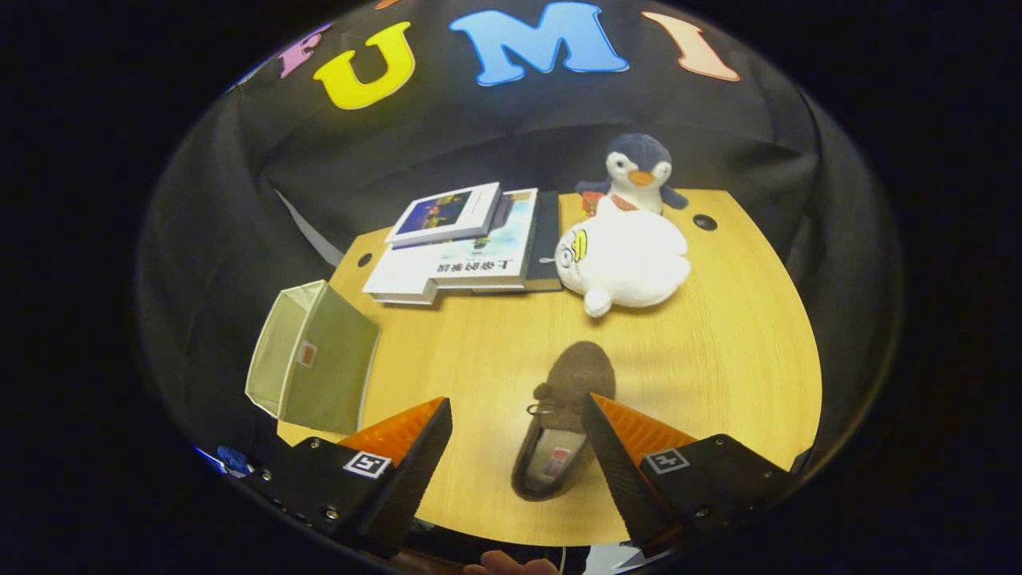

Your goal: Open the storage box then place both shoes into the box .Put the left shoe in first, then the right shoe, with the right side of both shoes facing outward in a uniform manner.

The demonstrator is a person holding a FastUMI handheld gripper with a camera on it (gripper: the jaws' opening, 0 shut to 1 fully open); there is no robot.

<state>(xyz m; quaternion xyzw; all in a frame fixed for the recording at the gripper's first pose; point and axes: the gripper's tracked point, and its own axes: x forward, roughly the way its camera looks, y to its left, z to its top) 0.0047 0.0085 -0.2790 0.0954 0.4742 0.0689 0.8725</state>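
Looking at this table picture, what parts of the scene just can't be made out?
- Brown shoe, gripper view: one side hidden behind a finger of the open gripper.
- Green storage box: its inside faces away, contents unknowable.
- Penguin toy: lower body hidden by the white plush.
- Books: cover print too small.

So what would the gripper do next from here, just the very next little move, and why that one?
Probably lower a little and close on the brown shoe. The gripper is open, and the shoe lies on the table between its fingers, nearer one finger, with neither pressing on it. The green storage box stands open off to the side, so picking up a shoe seems the step due.
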